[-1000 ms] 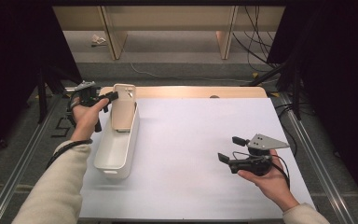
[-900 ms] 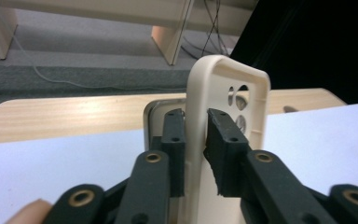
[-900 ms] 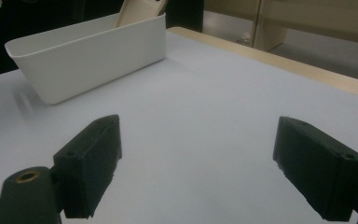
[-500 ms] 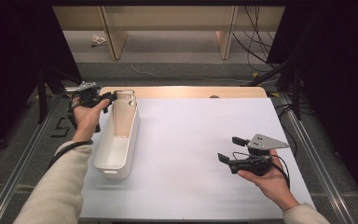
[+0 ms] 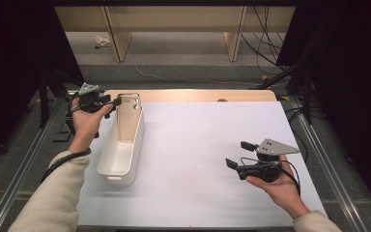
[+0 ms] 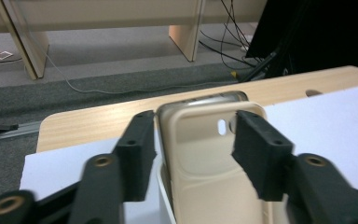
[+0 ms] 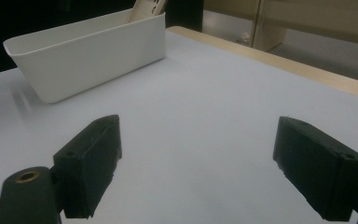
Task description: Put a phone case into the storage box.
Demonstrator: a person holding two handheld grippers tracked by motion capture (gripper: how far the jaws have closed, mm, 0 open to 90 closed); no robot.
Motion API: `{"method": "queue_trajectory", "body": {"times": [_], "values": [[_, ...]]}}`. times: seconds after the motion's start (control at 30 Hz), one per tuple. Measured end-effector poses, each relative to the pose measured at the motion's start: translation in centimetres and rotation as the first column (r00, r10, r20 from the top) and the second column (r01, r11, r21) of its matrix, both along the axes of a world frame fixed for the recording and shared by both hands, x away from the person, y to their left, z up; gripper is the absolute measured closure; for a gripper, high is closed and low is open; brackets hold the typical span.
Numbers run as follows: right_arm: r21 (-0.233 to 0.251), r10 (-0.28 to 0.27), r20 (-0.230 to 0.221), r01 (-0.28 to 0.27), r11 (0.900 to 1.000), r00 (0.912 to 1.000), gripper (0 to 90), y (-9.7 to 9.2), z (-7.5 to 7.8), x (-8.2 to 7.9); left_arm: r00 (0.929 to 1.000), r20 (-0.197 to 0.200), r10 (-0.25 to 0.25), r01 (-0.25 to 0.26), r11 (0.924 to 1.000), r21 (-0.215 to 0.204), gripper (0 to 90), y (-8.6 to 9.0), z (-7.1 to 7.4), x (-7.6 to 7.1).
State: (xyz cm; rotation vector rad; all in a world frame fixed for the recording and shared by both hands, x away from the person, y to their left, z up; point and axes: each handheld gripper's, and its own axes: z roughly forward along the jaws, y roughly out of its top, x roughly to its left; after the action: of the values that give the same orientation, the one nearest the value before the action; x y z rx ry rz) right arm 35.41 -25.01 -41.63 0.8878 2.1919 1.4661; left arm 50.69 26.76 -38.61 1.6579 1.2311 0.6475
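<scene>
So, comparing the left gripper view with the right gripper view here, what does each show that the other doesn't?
The left gripper view looks between the open jaws of the left gripper at the beige phone case from close up, with its camera cutout and the small holes beside it, a gap on either side of it.

The right gripper view has the open jaws of the right gripper over bare white table cover, and the whole long side of the white bin.

Both show the case standing in the bin's far end, the wooden table edge and the floor beyond.

Change noted: our left gripper (image 5: 118, 102) draws back toward the table's left edge; case (image 6: 205, 154) now upright in bin (image 5: 121, 154).
</scene>
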Motion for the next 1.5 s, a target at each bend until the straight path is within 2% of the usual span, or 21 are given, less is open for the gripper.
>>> {"method": "queue_trajectory", "body": {"times": [0.3, 0.33, 0.47, 0.6, 0.77, 0.97, 1.1, 1.23, 1.5], "values": [[-0.002, -0.004, 0.001, 0.004, 1.0000, 1.0000, 16.3, 0.0, 0.0, 0.0, 0.9984, 0.001, -0.057, 0.057, 0.9982, 0.020, 21.0, -0.6, 1.4, -2.4], [-0.002, -0.004, 0.001, 0.004, 1.0000, 1.0000, 16.3, 0.0, 0.0, 0.0, 0.9981, 0.010, -0.061, 0.060, 0.9981, 0.007, 17.8, -0.7, 1.5, -2.8], [-0.002, -0.006, 0.001, 0.006, 1.0000, 1.0000, 16.3, 0.0, 0.0, 0.0, 0.9965, 0.030, -0.078, 0.078, 0.9970, -0.002, 12.1, -1.1, 1.8, -4.2], [-0.004, -0.008, -0.001, 0.008, 1.0000, 1.0000, 16.3, 0.0, 0.0, 0.0, 0.9933, 0.044, -0.106, 0.106, 0.9943, 0.012, 5.4, -1.6, 2.1, -5.8], [-0.002, -0.013, -0.002, 0.013, 0.9999, 0.9999, 16.3, 0.0, 0.0, 0.1, 0.9870, 0.034, -0.157, 0.156, 0.9871, 0.039, 1.5, -2.6, 1.4, -8.5], [-0.003, -0.015, -0.002, 0.015, 0.9999, 0.9999, 16.3, 0.0, 0.0, 0.1, 0.9791, 0.022, -0.202, 0.201, 0.9790, 0.031, 0.0, -3.7, -0.3, -11.7], [-0.003, -0.017, -0.002, 0.017, 0.9999, 0.9999, 16.3, -0.1, 0.0, 0.1, 0.9733, 0.026, -0.228, 0.227, 0.9729, 0.046, 0.0, -4.5, -1.0, -13.8], [-0.003, -0.017, -0.004, 0.017, 0.9999, 0.9999, 16.3, -0.1, -0.1, 0.1, 0.9676, 0.037, -0.250, 0.248, 0.9676, 0.046, 0.0, -4.8, -1.6, -15.1], [-0.005, -0.018, -0.009, 0.018, 0.9998, 0.9998, 16.3, -0.1, -0.2, 0.2, 0.9650, 0.042, -0.259, 0.256, 0.9651, 0.054, 0.0, -5.2, -2.8, -17.0]]}}
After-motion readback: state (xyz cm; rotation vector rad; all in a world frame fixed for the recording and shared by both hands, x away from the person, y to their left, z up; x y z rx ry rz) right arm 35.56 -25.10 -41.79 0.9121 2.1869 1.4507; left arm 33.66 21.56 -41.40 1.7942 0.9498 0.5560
